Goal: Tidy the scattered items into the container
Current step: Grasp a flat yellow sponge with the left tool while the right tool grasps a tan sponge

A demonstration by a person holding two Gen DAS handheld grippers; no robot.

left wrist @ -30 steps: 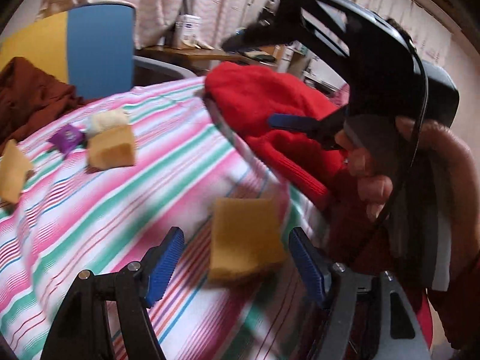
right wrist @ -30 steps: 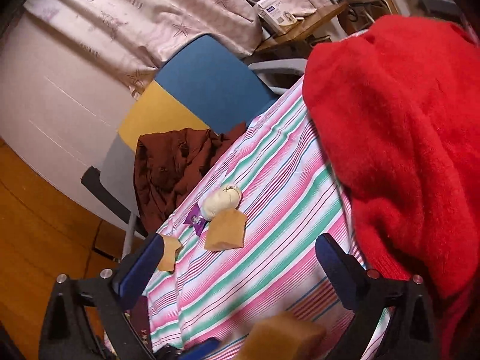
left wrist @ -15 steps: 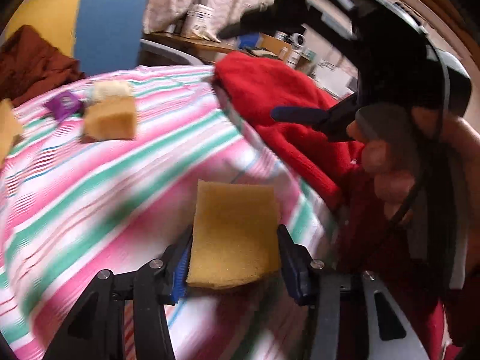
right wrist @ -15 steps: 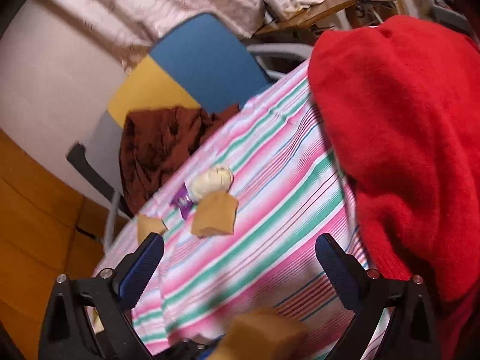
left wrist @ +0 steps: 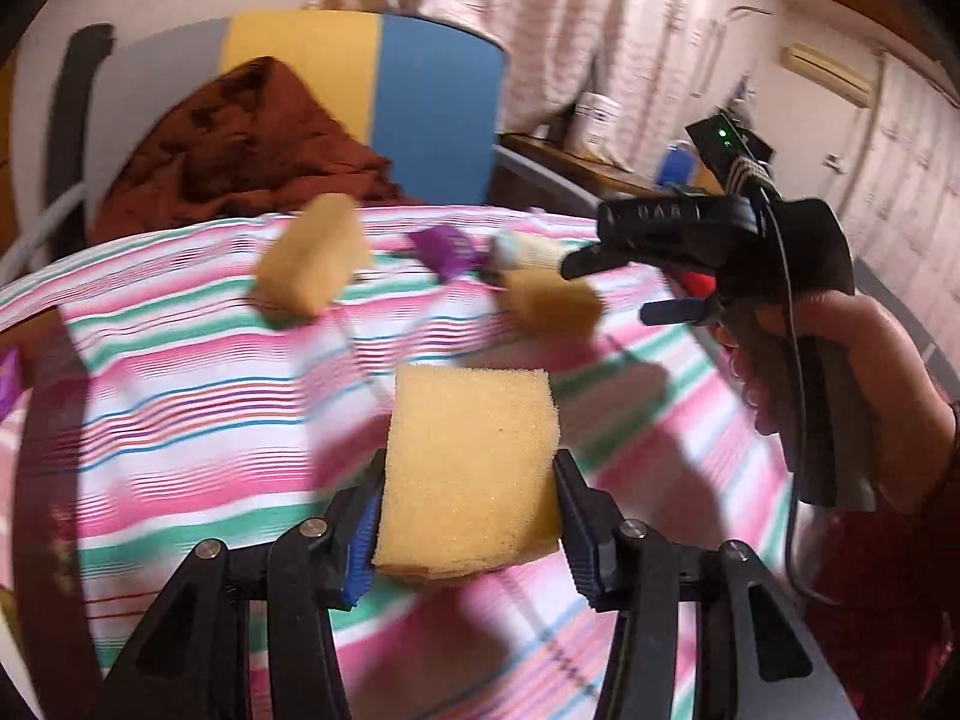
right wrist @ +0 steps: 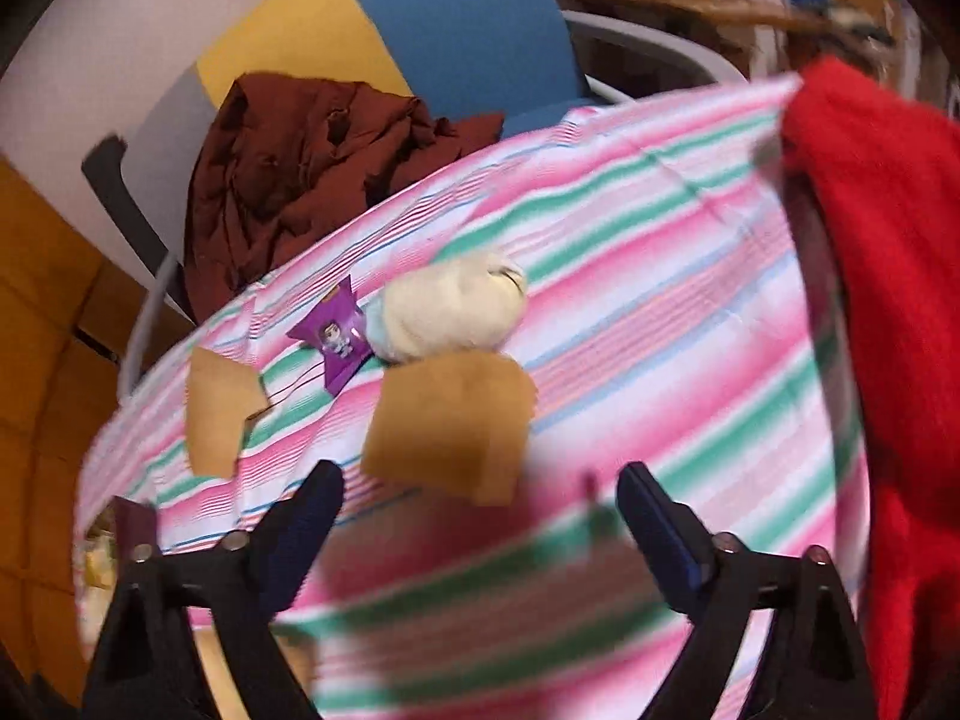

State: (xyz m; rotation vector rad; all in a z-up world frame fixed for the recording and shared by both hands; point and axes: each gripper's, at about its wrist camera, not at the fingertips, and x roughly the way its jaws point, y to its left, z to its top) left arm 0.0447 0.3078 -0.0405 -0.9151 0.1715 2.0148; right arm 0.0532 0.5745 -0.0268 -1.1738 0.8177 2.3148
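Observation:
My left gripper [left wrist: 465, 516] is shut on a yellow sponge [left wrist: 468, 468] and holds it above the striped tablecloth [left wrist: 180, 372]. My right gripper [right wrist: 480, 510] is open, just short of a tan sponge [right wrist: 450, 426] on the cloth. Behind that sponge lie a cream rolled sock [right wrist: 450, 312] and a purple packet [right wrist: 333, 333]. Another tan sponge [right wrist: 219, 411] lies to the left. The left wrist view shows the right gripper [left wrist: 630, 282] hovering by the same tan sponge [left wrist: 552, 300], with the other sponge [left wrist: 306, 261], packet [left wrist: 444, 249] and sock [left wrist: 528, 252]. No container is clearly in view.
A red sweater [right wrist: 888, 276] covers the table's right side. A blue and yellow chair [right wrist: 420, 18] with a brown garment [right wrist: 300, 150] stands behind the table. A dark band [left wrist: 54, 480] crosses the left of the left wrist view.
My left gripper closed on the yellow sponge and lifted it, swinging left. My right gripper moved forward and down toward the tan sponge, narrowing somewhat.

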